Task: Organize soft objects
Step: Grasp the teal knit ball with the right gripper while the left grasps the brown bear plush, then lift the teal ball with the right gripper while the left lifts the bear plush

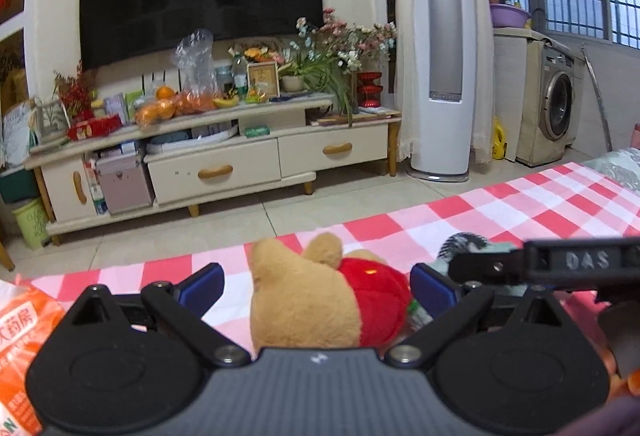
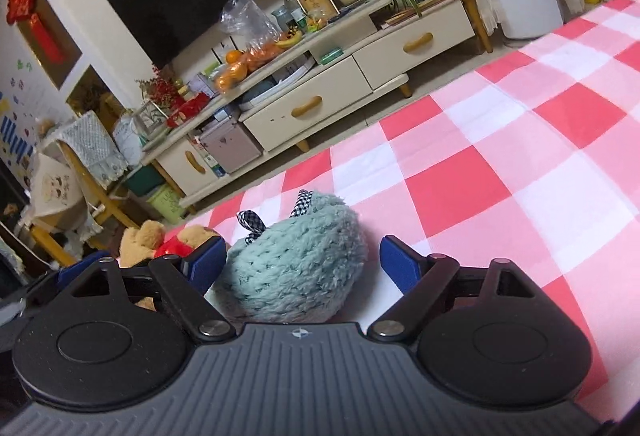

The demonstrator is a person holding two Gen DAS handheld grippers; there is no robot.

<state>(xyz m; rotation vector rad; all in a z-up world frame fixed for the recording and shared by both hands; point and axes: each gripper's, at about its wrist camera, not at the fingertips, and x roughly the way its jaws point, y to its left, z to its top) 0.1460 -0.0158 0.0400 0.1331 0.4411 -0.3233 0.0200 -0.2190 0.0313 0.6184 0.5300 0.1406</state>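
Note:
A tan plush bear (image 1: 304,300) in a red shirt lies on the red-and-white checked cloth (image 1: 540,203). My left gripper (image 1: 318,288) is open around it, a blue finger on each side with gaps. A teal fuzzy knitted plush (image 2: 296,268) with gingham bows lies just right of the bear. My right gripper (image 2: 302,262) is open around it, with the left finger close against it and a gap on the right. In the left wrist view the right gripper's black body (image 1: 580,262) hides most of the teal plush (image 1: 466,246). The right wrist view shows the bear (image 2: 142,240) at far left.
An orange printed plastic bag (image 1: 24,332) lies on the cloth at the left. The table's far edge (image 1: 200,256) runs just beyond the toys, with tiled floor and a cluttered TV cabinet (image 1: 216,167) behind. Checked cloth (image 2: 500,155) stretches away to the right.

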